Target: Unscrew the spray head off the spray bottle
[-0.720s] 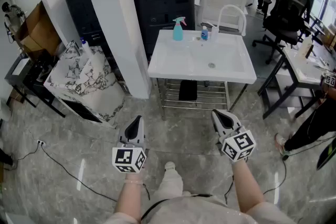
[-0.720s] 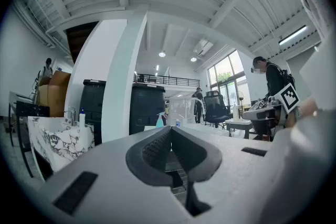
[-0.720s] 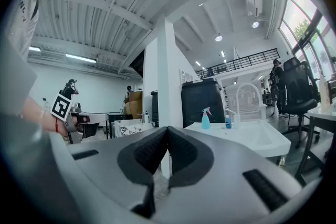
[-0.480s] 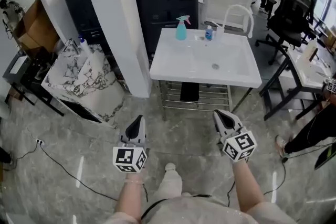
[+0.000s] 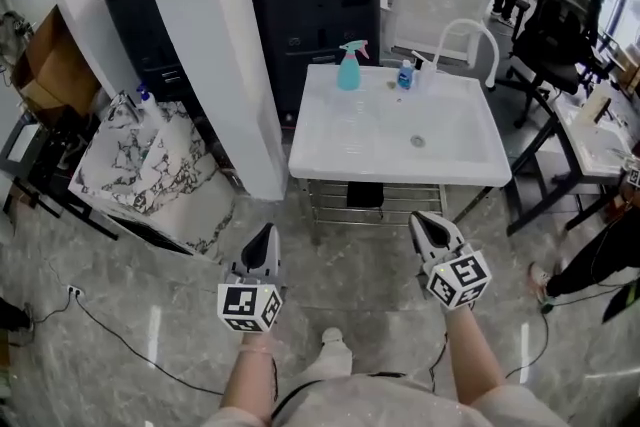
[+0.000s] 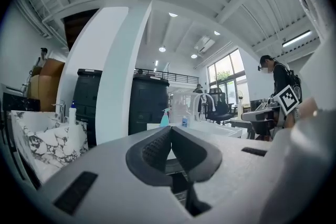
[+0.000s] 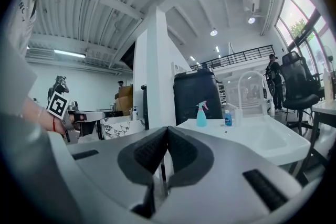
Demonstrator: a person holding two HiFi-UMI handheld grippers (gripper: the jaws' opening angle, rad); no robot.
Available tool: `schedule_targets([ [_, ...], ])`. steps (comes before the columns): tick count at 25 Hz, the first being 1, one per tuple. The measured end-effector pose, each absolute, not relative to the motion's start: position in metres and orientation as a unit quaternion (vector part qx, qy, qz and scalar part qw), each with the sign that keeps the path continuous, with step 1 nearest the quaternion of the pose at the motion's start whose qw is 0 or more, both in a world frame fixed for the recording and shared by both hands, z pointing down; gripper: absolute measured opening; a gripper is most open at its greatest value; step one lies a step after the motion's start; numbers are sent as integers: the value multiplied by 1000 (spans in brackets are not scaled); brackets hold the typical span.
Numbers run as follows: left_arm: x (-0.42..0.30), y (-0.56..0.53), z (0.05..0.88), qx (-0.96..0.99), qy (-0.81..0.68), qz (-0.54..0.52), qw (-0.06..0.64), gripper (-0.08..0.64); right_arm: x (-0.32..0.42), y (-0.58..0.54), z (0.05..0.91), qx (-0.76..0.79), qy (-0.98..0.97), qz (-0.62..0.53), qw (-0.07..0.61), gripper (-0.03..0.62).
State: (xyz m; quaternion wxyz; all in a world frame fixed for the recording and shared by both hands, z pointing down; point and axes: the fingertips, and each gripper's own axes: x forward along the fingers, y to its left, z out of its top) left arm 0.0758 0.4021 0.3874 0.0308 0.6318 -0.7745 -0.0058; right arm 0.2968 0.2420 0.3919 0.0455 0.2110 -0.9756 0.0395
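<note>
A teal spray bottle (image 5: 349, 68) with a pink spray head stands at the back left corner of the white sink unit (image 5: 330, 147); it also shows far off as the spray bottle (image 7: 201, 115) and, tiny, as the spray bottle (image 6: 165, 118). My left gripper (image 5: 265, 237) and right gripper (image 5: 425, 222) hang over the floor in front of the sink, well short of the bottle. Both are shut with nothing between the jaws, left gripper (image 6: 170, 132), right gripper (image 7: 167, 132).
A small blue bottle (image 5: 405, 75) and a white arched faucet (image 5: 466, 33) stand at the sink's back. A white pillar (image 5: 210, 45) rises left of it, with a marble-patterned basin (image 5: 150, 170) beyond. A white desk (image 5: 590, 140) and black office chair (image 5: 560, 10) are at right.
The view has moved a little closer to the sink and to the left; the sink and bottle sit slightly lower and further right. Both grippers keep their pose, shut.
</note>
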Motion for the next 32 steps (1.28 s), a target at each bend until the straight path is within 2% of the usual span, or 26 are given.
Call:
schedule_targets([
  [22,-14,323,406,646,-762,-9,53,5,224,162,408,248,-966,62,46,3],
  [32,-64,258,413,648,-760,-6,55,5,160,87,404,241,-968,58,36,3],
])
